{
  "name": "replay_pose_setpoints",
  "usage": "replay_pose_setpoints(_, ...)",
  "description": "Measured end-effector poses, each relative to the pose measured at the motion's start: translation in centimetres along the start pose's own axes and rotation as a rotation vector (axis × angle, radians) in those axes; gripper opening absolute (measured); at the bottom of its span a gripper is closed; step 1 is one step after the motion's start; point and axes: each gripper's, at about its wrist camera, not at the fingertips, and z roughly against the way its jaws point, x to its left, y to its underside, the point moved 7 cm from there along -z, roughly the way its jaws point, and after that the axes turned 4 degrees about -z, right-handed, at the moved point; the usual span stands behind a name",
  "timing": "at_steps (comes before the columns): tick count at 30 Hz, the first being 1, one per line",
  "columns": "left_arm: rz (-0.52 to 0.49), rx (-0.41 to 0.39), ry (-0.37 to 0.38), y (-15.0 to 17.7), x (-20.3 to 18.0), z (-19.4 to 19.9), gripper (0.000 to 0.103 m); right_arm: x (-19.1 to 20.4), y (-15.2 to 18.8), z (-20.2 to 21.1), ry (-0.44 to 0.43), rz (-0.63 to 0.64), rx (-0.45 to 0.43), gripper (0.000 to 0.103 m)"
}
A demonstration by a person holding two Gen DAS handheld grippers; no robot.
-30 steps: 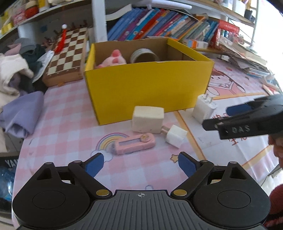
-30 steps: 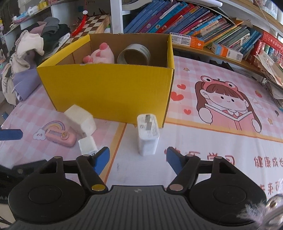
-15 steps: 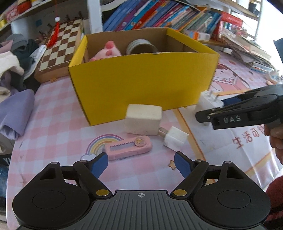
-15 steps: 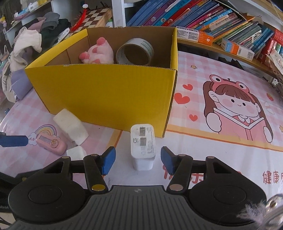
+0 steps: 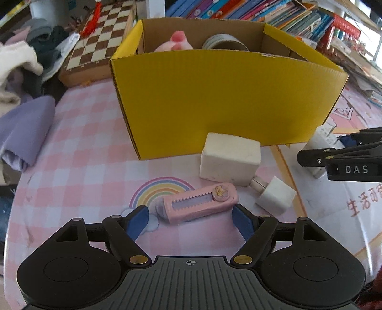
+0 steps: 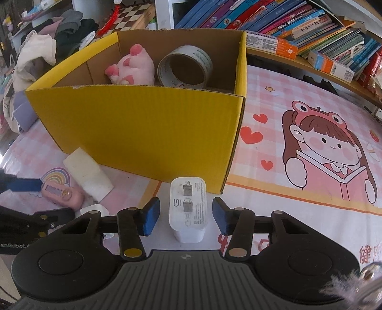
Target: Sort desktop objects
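A yellow cardboard box [image 5: 222,105] [image 6: 143,133] holds a pink plush toy [image 6: 131,68] and a tape roll [image 6: 185,66]. In front of it lie a pink utility knife [image 5: 198,206], a white block [image 5: 229,158] and a small white plug [image 5: 274,196]. My left gripper [image 5: 191,220] is open, its blue pads on either side of the knife, apart from it. My right gripper [image 6: 185,215] is open around an upright white charger [image 6: 188,206], pads apart from its sides. The right gripper [image 5: 339,157] also shows at the right of the left wrist view.
A chessboard [image 5: 100,40] and a pile of clothes [image 5: 26,78] lie left of the box. Books [image 6: 298,21] fill a shelf behind it. The pink printed mat [image 6: 322,147] stretches to the right.
Both grippers have moved forward and lower. The knife now lies between the left pads and the charger between the right pads. Both jaws have narrowed somewhat.
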Motion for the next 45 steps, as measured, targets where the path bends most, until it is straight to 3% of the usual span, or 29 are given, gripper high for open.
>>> replay_pose_setpoints(9, -0.017, -0.008, 0.006, -0.5, -0.1, -0.4, 0.079, -0.1, -0.1, -0.6, -0.003, -0.002, 0.017, 0.039)
replay_pose_setpoints(14, -0.021, -0.014, 0.009, -0.5, -0.2, -0.2, 0.065, -0.1, 0.0, -0.8, -0.007, -0.007, 0.023, 0.026)
replay_pose_setpoints(19, -0.024, -0.017, 0.013, -0.3, -0.1, 0.3, 0.048, 0.2, 0.2, -0.5, -0.013, -0.009, 0.02, 0.025)
replay_pose_setpoints(27, -0.043, -0.016, 0.025, 0.7, -0.4, 1.2, 0.032, 1.0, 0.7, 0.5, -0.015, 0.0, 0.004, 0.025)
replay_pose_setpoints(37, -0.075, -0.062, 0.048, 1.4, -0.7, 2.9, 0.024, 1.8, 1.6, 1.9, 0.0, -0.007, -0.012, 0.025)
replay_pose_setpoints(45, -0.086, -0.093, 0.061, 2.3, -0.5, 4.3, 0.023, 2.5, 2.6, 3.1, 0.016, -0.022, -0.022, 0.025)
